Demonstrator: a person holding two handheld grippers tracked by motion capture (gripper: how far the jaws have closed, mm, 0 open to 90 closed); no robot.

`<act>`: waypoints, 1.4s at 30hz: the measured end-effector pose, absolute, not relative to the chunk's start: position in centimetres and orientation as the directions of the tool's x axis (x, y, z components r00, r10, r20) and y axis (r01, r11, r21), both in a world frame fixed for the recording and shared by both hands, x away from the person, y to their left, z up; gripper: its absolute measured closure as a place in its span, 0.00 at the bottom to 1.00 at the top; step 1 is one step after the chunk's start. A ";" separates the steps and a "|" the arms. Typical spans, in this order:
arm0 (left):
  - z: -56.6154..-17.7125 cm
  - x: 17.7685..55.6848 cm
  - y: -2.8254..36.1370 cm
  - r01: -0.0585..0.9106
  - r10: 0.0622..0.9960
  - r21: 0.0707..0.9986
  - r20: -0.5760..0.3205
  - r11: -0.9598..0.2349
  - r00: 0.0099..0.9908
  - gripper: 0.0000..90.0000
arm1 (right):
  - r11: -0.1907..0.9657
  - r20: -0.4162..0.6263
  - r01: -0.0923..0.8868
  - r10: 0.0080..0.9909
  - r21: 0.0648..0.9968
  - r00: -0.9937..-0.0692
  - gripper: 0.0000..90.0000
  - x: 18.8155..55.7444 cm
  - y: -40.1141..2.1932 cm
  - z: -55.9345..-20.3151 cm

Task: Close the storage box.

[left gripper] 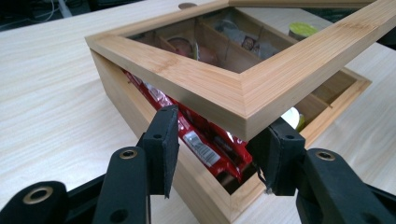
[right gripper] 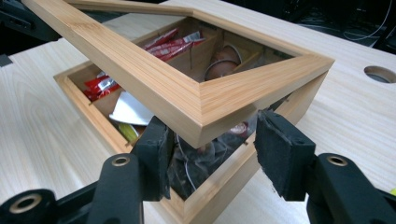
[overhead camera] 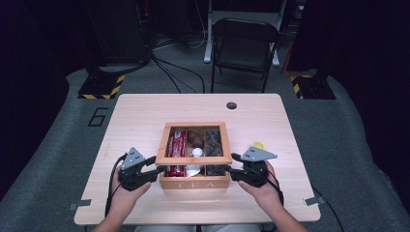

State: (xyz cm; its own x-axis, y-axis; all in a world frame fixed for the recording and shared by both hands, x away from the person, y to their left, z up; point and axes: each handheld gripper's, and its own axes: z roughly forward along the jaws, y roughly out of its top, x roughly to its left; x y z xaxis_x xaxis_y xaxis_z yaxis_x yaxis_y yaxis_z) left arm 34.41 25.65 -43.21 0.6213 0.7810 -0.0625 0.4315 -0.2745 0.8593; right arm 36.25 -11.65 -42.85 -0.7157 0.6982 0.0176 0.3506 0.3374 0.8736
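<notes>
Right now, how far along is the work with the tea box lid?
Done: the tea box holds packets. In hand: its lid sits tilted, front edge raised, left claw and right claw astride its front corners. Left: swinging the lid fully open or shut; I cannot tell which.

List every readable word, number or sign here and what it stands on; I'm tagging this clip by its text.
"TEA": on the front wall of the wooden box.
"6": on the grey floor mat left of the table.
Print on the red packets: too small and blurred to read.
</notes>
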 end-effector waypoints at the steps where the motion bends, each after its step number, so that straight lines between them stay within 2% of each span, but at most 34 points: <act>1: -43.4 34.4 25.6 0.432 0.783 0.860 -0.063 -0.271 0.618 0.59 | 0.338 0.022 0.354 0.695 0.872 -0.719 0.52 36.2 -11.7 -43.0; 17: -44.8 34.0 25.6 0.452 0.779 0.848 -0.078 -0.275 0.622 0.59 | 0.343 0.043 0.375 0.686 0.861 -0.726 0.51 35.5 -11.7 -44.2; 23: -45.0 34.0 25.6 0.460 0.779 0.845 -0.085 -0.274 0.621 0.60 | 0.356 0.031 0.370 0.683 0.858 -0.730 0.53 35.2 -11.8 -44.1; 30: -45.3 33.9 25.5 0.445 0.774 0.841 -0.050 -0.309 0.631 0.59 | 0.330 0.053 0.382 0.693 0.863 -0.719 0.54 34.9 -12.0 -44.8; 42: -45.7 33.2 25.6 0.450 0.746 0.832 -0.067 -0.324 0.662 0.59 | 0.341 0.065 0.395 0.681 0.853 -0.729 0.55 34.8 -11.9 -45.8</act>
